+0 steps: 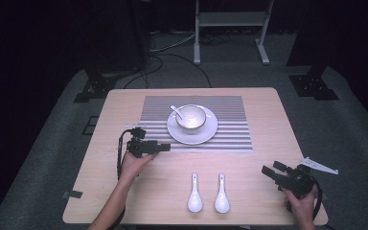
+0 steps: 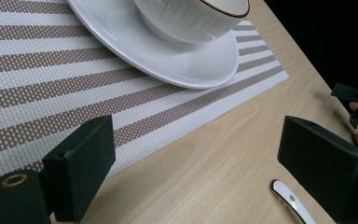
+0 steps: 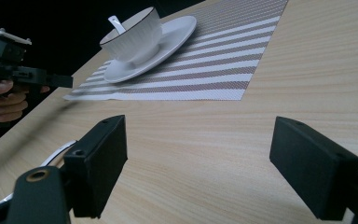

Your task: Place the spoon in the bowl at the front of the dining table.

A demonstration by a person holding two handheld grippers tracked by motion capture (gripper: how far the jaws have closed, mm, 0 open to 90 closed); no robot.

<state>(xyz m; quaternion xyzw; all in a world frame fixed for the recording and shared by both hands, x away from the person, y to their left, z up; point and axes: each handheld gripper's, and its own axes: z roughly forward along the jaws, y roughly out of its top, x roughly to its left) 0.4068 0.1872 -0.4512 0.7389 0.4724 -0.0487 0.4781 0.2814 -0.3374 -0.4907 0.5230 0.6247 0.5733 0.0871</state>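
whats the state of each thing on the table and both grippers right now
bowl: upright on the plate, a spoon inside
plate: flat on the striped placemat
spoon in bowl: leaning on the rim
two white spoons: lying side by side, untouched
left gripper: open, empty
right gripper: open, empty

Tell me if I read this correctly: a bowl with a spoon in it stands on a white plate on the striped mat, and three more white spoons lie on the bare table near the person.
Not quite: the count is wrong. The high view shows two spoons on the bare table, not three. The rest holds: the bowl, with a spoon in it, stands on the white plate on the striped mat.
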